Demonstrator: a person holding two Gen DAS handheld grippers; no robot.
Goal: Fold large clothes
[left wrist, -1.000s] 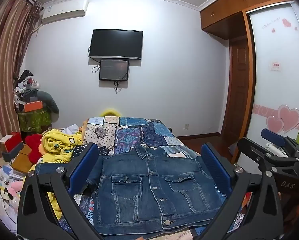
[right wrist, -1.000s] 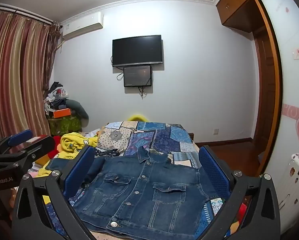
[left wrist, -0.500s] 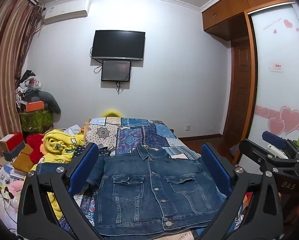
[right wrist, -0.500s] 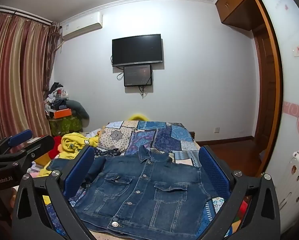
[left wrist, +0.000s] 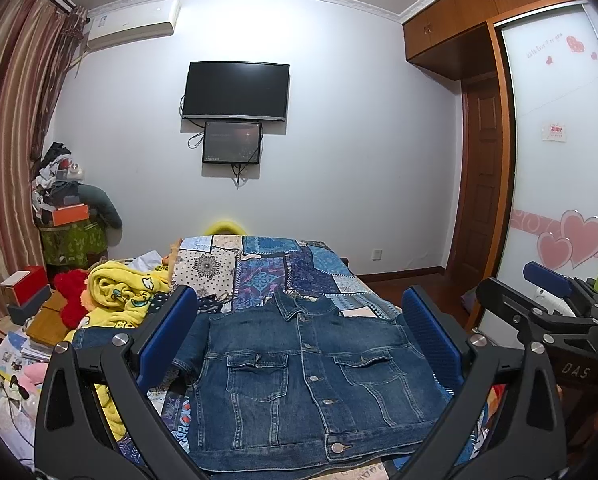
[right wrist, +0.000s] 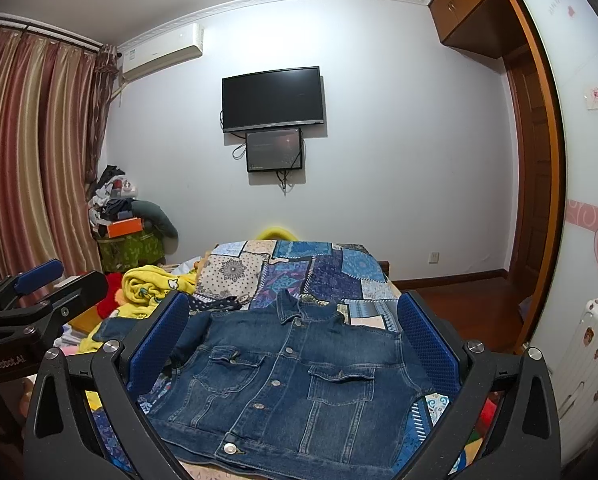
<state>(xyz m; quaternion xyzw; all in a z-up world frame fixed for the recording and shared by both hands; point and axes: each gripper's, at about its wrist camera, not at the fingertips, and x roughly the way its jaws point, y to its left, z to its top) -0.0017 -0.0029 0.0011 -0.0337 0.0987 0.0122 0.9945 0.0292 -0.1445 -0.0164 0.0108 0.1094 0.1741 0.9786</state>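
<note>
Denim jacket (left wrist: 303,376), buttoned and front-up, lying flat on the patchwork quilt (left wrist: 283,268) of the bed, collar toward the far wall. Left gripper (left wrist: 299,336) and right gripper (right wrist: 293,332) both above it, jaws spread wide, holding nothing; yellow blanket (left wrist: 119,292) beside the jacket

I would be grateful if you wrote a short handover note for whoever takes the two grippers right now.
Left gripper: open, empty, held above the near end of the bed.
Right gripper: open, empty, alongside it.
Denim jacket: lies flat, front up and buttoned, on the patchwork quilt, collar toward the far wall, hem nearest you. One sleeve stretches out toward the yellow blanket; the other is not clearly visible.
Done: jacket spread out.
Left: all folds; probably sleeves in first, then hem toward collar.
</note>
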